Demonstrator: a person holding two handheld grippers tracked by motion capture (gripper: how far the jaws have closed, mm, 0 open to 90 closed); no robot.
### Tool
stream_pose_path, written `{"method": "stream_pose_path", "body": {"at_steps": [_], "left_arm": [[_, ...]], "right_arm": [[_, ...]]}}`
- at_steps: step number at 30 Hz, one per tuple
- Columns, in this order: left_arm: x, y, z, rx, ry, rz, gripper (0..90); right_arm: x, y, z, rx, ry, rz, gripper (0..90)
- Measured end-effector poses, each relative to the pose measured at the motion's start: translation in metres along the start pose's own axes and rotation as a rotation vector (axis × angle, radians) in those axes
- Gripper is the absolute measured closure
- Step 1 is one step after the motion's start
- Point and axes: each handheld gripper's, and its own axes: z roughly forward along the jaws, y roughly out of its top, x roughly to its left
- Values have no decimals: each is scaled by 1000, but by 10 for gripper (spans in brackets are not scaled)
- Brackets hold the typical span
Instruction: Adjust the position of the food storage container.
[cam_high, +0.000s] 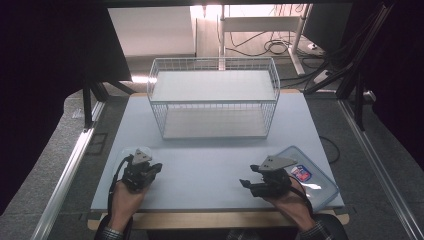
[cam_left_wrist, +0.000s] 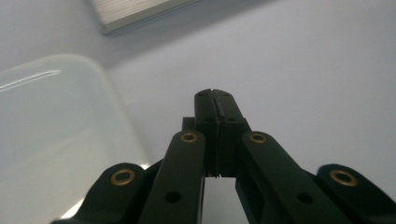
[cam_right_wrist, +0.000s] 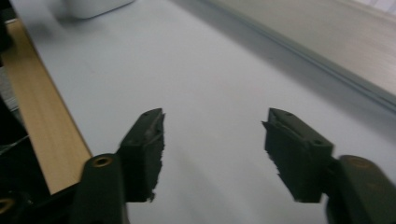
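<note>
- My left gripper (cam_high: 150, 171) is clenched with nothing in it; in the left gripper view its jaws press flat together above the bare table (cam_high: 210, 160).
- It hovers near the table's front left corner, just beside a clear plastic tray (cam_left_wrist: 56, 135) that lies at that corner.
- My right gripper (cam_high: 246, 184) is released, its jaws standing apart over bare table with nothing between them.
- It sits near the front right corner, pointing toward the table's middle, my right hand (cam_high: 290, 200) behind it at the front edge.
- A clear lid with a red-and-blue label (cam_high: 312, 177) lies at the front right corner, just beside that hand.
- A white wire basket (cam_high: 215, 95) stands at the table's far edge, well apart from both grippers.
</note>
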Motion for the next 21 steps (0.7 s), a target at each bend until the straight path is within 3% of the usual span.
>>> {"method": "stream_pose_path", "body": {"at_steps": [1,4,5,6,7,8,9,14,17,21], "left_arm": [[-4,0,1,1,-8,13,900],[-14,0,6,7,-38,49,900],[-18,0,8,11,-48,63,900],[-18,0,8,11,-48,63,900],[-19,0,9,13,-62,68,900],[-20,0,10,15,-66,71,900],[-20,0,10,15,-66,71,900],[-20,-1,13,7,-107,52,897],[-22,0,15,8,-127,56,894],[-26,0,17,18,-132,74,891]], "right_arm": [[-7,0,-10,-8,-42,28,519],[-16,0,-22,-5,-79,60,618],[-25,-3,-34,14,-129,101,746],[-25,-3,-34,14,-129,101,746],[-30,-7,-40,19,-150,129,792],[-40,-16,-54,15,-178,187,866],[-40,-16,-54,15,-178,187,866],[-52,-39,-87,13,-298,239,893],[-54,-47,-97,19,-334,252,893],[-53,-64,-122,12,-437,288,893]]}}
